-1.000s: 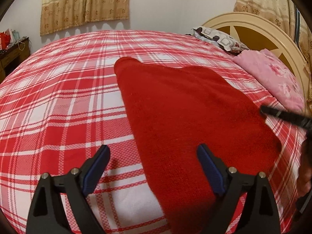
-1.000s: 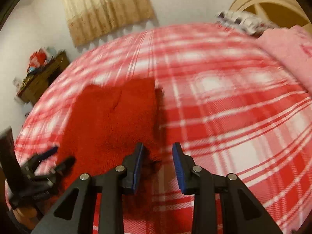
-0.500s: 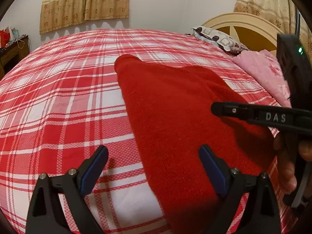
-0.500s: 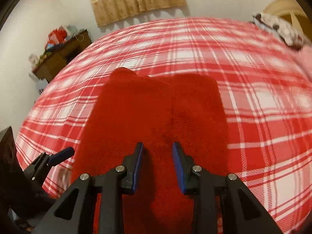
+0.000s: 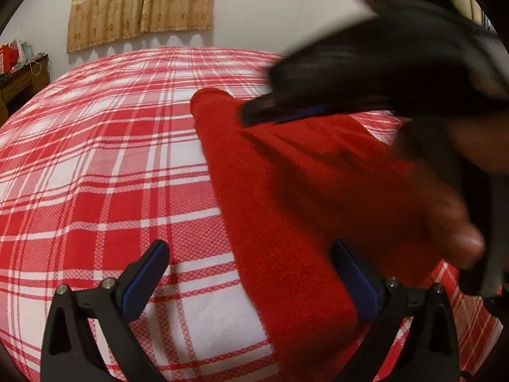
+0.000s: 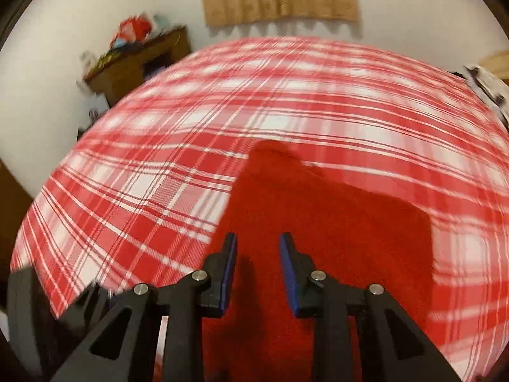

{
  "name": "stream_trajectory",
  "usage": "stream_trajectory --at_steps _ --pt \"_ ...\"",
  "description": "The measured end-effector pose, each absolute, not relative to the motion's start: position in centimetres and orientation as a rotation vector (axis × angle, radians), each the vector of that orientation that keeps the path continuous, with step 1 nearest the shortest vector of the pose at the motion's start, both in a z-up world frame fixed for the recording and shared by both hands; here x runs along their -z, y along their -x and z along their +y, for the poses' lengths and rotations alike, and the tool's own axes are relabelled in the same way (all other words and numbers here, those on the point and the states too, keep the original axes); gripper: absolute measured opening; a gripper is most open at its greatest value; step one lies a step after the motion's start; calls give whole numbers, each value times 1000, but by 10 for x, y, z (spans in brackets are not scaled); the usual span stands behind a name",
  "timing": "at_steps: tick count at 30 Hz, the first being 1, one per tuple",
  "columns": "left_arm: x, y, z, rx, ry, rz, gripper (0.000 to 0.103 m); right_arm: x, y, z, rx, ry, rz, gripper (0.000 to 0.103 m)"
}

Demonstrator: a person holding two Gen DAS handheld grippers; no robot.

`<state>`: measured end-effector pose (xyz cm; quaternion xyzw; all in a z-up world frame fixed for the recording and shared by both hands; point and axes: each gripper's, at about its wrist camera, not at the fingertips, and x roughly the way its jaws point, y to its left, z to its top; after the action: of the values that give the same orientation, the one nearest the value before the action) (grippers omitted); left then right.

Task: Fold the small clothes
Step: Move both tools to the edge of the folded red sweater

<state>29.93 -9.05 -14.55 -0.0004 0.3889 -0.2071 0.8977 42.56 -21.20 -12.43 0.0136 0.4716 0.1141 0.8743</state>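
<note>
A red knit garment (image 5: pixel 305 197) lies flat on the red-and-white plaid bedspread (image 5: pixel 105 172). It also shows in the right wrist view (image 6: pixel 321 222). My left gripper (image 5: pixel 254 273) is wide open and empty, low over the garment's near left edge. My right gripper (image 6: pixel 257 267) is partly open and empty, hovering over the garment's middle. In the left wrist view the right gripper (image 5: pixel 280 113) reaches in from the right above the garment, blurred, with the hand that holds it below.
A wooden side table (image 6: pixel 136 60) with clutter stands by the wall beyond the bed's far left corner. Beige curtains (image 5: pixel 143 3) hang on the back wall. A patterned pillow (image 6: pixel 490 89) lies at the right edge of the bed.
My right gripper has swung left across the garment and now crosses in front of the left wrist camera. The left gripper has stayed in place, wide open.
</note>
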Motion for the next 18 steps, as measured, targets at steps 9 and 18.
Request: stream_trajectory --at_steps 9,18 --pt "137 -303 -60 451 177 776 103 147 -445 -224 -256 -36 1062 29" --pt "145 -318 -77 358 101 832 103 154 -411 -340 -249 -381 993 31"
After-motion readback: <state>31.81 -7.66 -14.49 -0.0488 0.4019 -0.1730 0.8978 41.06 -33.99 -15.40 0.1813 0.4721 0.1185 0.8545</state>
